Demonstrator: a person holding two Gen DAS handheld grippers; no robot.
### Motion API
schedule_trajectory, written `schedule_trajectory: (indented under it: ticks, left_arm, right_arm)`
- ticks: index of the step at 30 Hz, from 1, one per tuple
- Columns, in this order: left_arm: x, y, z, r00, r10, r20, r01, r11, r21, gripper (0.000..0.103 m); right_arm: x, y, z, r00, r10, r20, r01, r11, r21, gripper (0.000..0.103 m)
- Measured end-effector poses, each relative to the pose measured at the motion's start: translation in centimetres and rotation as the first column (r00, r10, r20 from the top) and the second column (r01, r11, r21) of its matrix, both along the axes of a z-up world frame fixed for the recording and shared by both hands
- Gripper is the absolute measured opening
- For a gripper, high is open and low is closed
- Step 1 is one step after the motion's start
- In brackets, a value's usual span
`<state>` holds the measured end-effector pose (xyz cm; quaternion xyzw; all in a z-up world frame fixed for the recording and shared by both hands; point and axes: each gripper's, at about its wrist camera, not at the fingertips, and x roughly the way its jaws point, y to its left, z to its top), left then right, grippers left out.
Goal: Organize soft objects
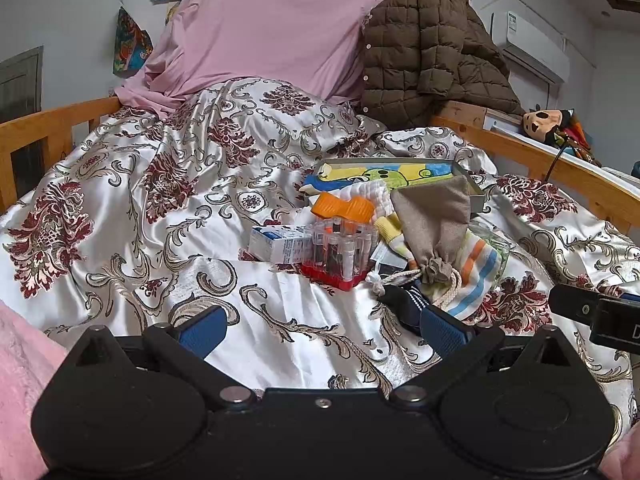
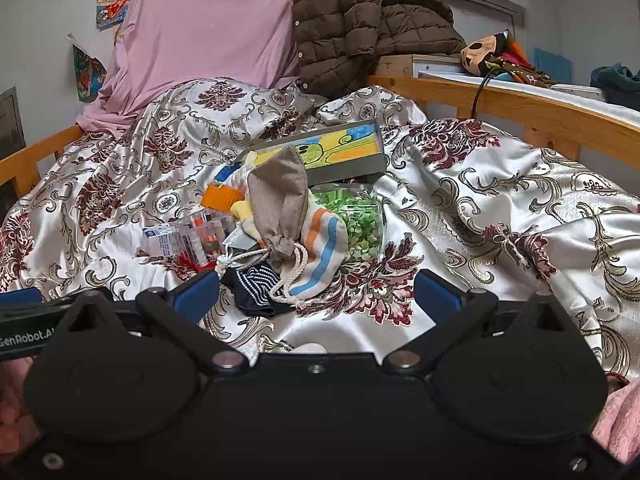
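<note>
A pile lies on the satin bedspread [image 1: 168, 208]. In it are a grey drawstring pouch [image 1: 434, 220] [image 2: 280, 200], a striped sock [image 1: 476, 276] [image 2: 320, 256], a dark navy striped sock [image 1: 404, 304] [image 2: 256, 284] and a yellow soft cloth [image 1: 390, 228]. My left gripper [image 1: 320, 328] is open and empty, just short of the pile. My right gripper [image 2: 316, 296] is open and empty, with the navy sock and the striped sock between its fingers' line.
A rack of tubes on a red base [image 1: 340, 248], a small white box [image 1: 280, 242], an orange piece [image 1: 340, 206], a jar of green bits [image 2: 360, 220] and a grey tin with a drawing [image 2: 332, 148] sit in the pile. A brown jacket [image 1: 432, 52] and wooden bed rails [image 2: 540, 112] stand behind.
</note>
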<state>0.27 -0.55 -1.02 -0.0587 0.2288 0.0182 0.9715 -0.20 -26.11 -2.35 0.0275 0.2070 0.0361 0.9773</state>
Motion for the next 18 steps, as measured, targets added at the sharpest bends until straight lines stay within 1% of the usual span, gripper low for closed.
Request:
schedule_trajectory:
  ticks: [5,7,10,12,15,18]
  left_arm:
    - [0.0,0.0,0.0,1.0,0.001,-0.002,-0.001,1.0,0.001,0.102]
    - [0.0,0.3,-0.9,1.0,0.005,-0.007,-0.005,1.0,-0.004,0.102]
    - [0.5,0.9,-1.3,1.0,0.015,-0.026,-0.016,0.999,-0.028,0.102]
    - [1.5,1.2,-1.0,0.999,0.013,-0.047,-0.015,0.999,-0.036,0.102]
    - [2.8,1.1,-0.8,0.997,-0.013,-0.072,0.012,1.0,-0.015,0.102]
    - [4.3,1.1,-0.7,0.994,-0.054,-0.099,0.055,0.998,0.015,0.102]
  right_arm:
    - [0.2,0.2,0.1,1.0,0.001,-0.005,-0.001,1.0,0.005,0.102]
    - [0.4,0.1,-0.1,1.0,0.0,-0.016,0.001,1.0,0.015,0.103]
    - [1.4,-0.5,-0.3,0.999,-0.008,-0.046,0.01,0.999,0.053,0.103]
    - [1.8,-0.9,-0.2,0.998,-0.01,-0.061,0.014,0.998,0.062,0.103]
    - [2.5,-1.2,-0.3,0.997,-0.014,-0.074,0.018,0.998,0.052,0.103]
    - [3.9,-1.2,-0.2,0.995,0.0,-0.096,0.002,1.0,0.016,0.103]
